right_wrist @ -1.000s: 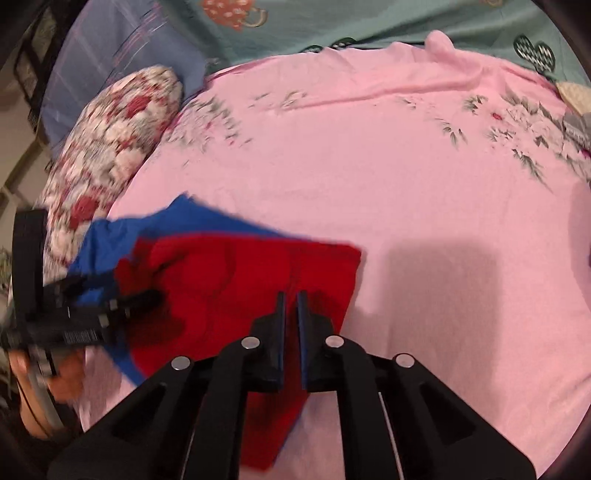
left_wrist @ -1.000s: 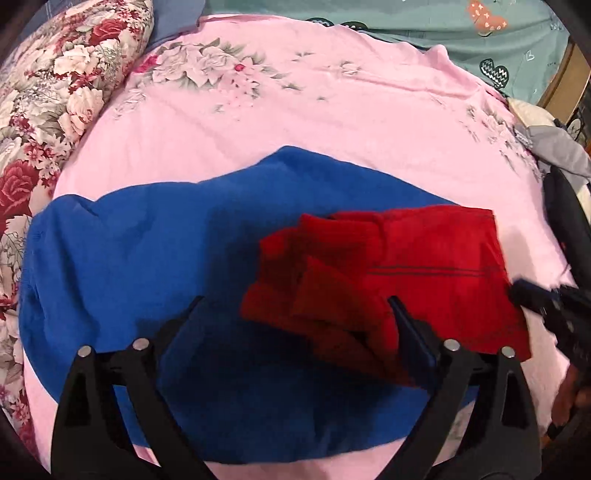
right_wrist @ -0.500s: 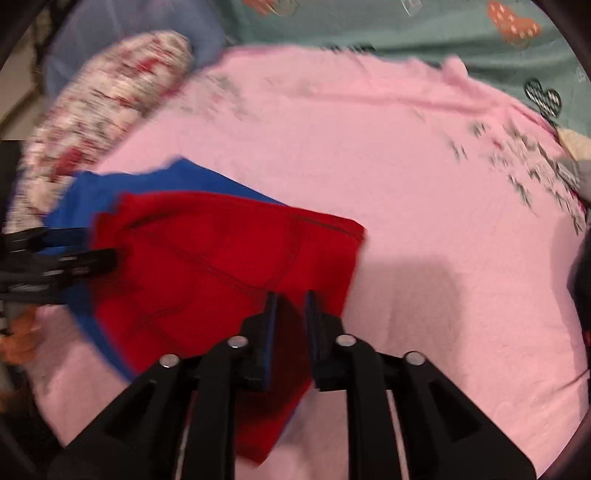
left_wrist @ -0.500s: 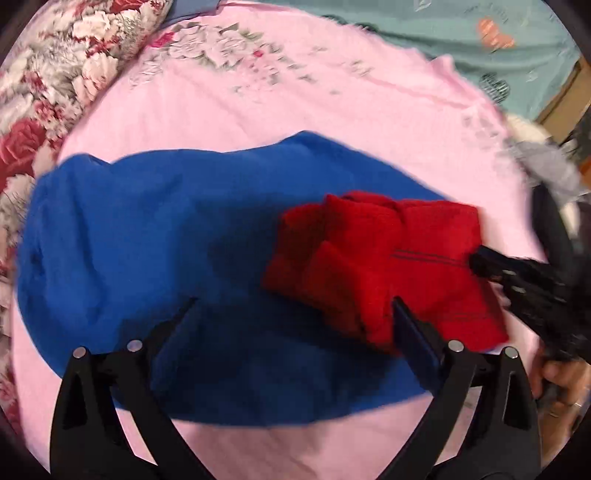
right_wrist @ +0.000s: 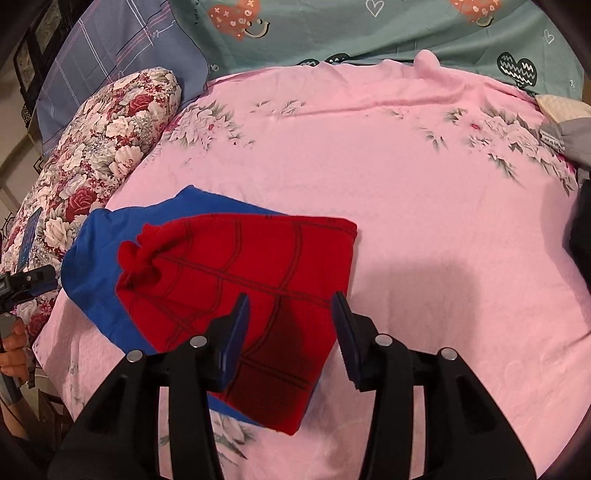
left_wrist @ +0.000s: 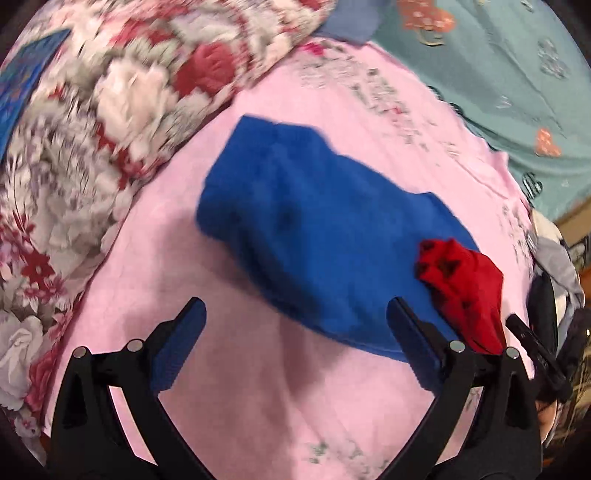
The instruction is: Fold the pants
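Observation:
Red pants with dark web lines [right_wrist: 236, 280] lie folded on top of a folded blue garment [right_wrist: 96, 254] on the pink bedspread [right_wrist: 406, 206]. My right gripper [right_wrist: 291, 299] hovers over the red pants' near right edge; its jaws are opening and the pads do not press the cloth. In the left wrist view the blue garment [left_wrist: 314, 229] fills the middle and the red pants [left_wrist: 465, 284] show at the right. My left gripper [left_wrist: 295, 317] stands open over the blue garment's near edge, with nothing between its fingers.
A floral bolster pillow [right_wrist: 96, 147] lies along the left side. A teal patterned sheet [right_wrist: 369, 29] and a blue plaid pillow [right_wrist: 110, 48] lie at the back. Grey cloth [right_wrist: 569, 140] sits at the far right. A person's hand [right_wrist: 13, 350] shows at the left edge.
My right gripper has opened and let go of the red pants' edge. My left gripper swung left, away from the red pants, staying open; the view now shows more of the floral pillow.

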Demonstrator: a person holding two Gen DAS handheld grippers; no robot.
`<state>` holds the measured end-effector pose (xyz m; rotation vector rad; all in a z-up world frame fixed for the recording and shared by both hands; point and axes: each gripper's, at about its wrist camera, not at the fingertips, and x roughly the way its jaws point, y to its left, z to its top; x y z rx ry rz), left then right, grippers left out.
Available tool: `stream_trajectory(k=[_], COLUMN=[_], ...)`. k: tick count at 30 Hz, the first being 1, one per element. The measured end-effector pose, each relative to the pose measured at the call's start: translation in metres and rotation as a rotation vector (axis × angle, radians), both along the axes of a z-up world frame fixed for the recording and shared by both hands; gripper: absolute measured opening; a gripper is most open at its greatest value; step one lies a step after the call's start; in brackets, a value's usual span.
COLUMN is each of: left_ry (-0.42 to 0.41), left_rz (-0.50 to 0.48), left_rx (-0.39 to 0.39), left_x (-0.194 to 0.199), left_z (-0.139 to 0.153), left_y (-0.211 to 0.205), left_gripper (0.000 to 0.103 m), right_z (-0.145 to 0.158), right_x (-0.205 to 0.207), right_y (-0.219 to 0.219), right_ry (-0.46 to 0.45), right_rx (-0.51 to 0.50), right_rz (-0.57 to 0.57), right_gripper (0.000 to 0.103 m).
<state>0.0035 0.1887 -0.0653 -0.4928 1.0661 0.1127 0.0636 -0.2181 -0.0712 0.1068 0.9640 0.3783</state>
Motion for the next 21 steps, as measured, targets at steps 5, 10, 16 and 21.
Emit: stream_trajectory(k=[5,10,16,21], left_ry=[0.052,0.082,0.130,0.121], left_rz=[0.042,0.042,0.073,0.032], left_rx=[-0.064,-0.042,0.065,0.125], left_x=[0.017,0.049,0.085,0.081], left_z=[-0.017,-0.022,-0.027,-0.014], left_y=[0.012,0.009,0.004,-0.012], left_gripper=[0.090,0.079,0.072,0.023], right_z=[-0.001,0.002,0.000,-0.017], right_x=[-0.004,-0.004,0.002,0.012], right_y=[0.004,0.006,0.003,-0.001], right_ry=[0.002,-0.001,-0.012,0.050], right_rx=[0.025,0.050,0.098,0.126], right_rz=[0.021,0.036,0.053,0.036], right_gripper=[0.047,0.047,0.048,0.055])
